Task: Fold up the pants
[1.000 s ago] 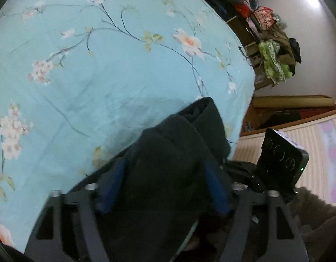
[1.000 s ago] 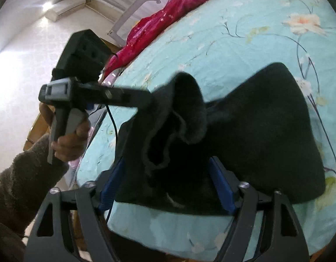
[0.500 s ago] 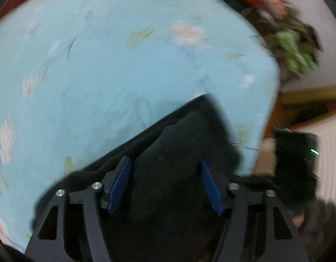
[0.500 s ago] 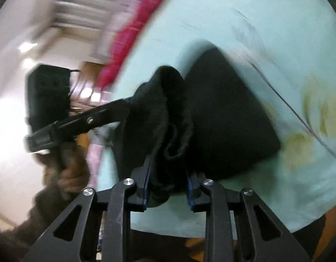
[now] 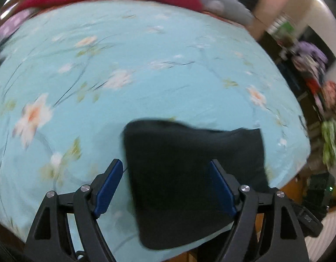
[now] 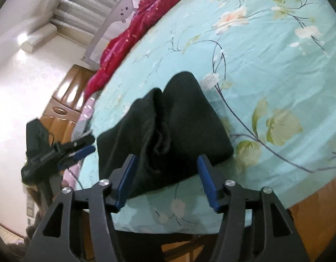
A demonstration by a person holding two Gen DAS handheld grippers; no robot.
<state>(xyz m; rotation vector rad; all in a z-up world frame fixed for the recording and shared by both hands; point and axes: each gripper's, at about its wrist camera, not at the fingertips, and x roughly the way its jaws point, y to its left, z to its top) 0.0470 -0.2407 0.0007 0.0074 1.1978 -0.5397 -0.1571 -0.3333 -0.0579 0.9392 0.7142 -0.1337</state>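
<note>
Left wrist view shows the folded black pants (image 5: 189, 174) as a flat block near the bed (image 5: 146, 76) edge, the left claw (image 5: 165, 185) spread wide around nothing; right wrist view alone shows the thick rolled fold (image 6: 161, 128) on top, right claw (image 6: 165, 179) likewise wide, empty

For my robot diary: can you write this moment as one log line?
pants: folded bundle on bed sheet | left gripper: open | right gripper: open | fold: looks done
</note>
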